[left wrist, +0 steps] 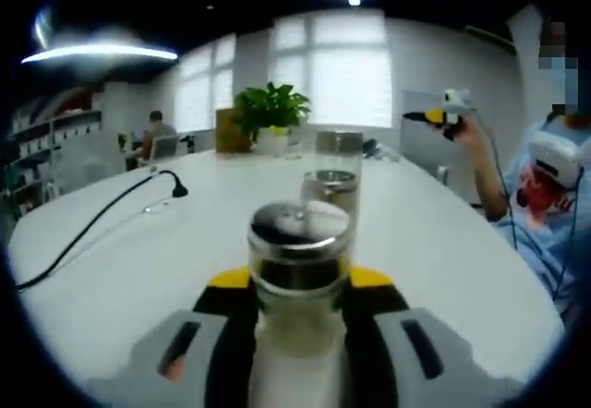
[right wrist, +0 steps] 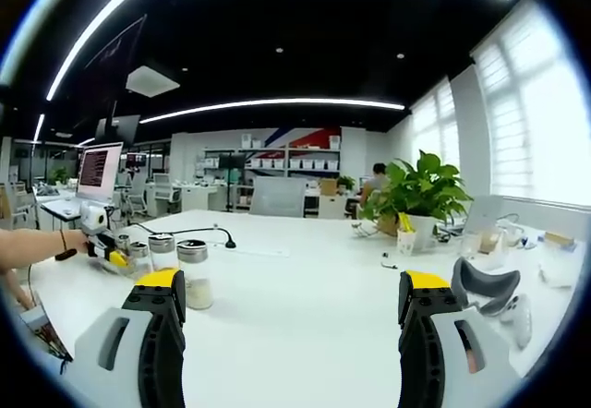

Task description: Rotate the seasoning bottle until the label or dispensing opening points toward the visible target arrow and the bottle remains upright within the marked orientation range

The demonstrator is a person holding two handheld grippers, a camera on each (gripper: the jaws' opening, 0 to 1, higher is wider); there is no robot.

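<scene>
Seasoning bottle: we see the seasoning bottle upright on the white table, glass-bodied with a shiny metal cap, right in front of the camera in the left gripper view. In the right gripper view we make out the same cluster of bottles far off at the left, and we cannot tell there which one it is.
Left gripper: our left gripper has its yellow-tipped jaws closed against both sides of the bottle's glass body, below the cap.
Neighbours: a second metal-capped jar stands just behind the bottle, and a tall clear glass rises beside that one.
Room to move: we have bare tabletop to either side of the bottle; a black cable runs across the table well to the left, and the table's near edge curves away at lower right.
Right gripper: our right gripper has its jaws wide apart, holding and touching nothing, above open white table.
Right-hand surroundings: a capped jar stands near the left jaw tip; a grey-and-white headset lies near the right jaw.
Further out: a potted plant sits at the table's far end, and a person stands at the right edge.
</scene>
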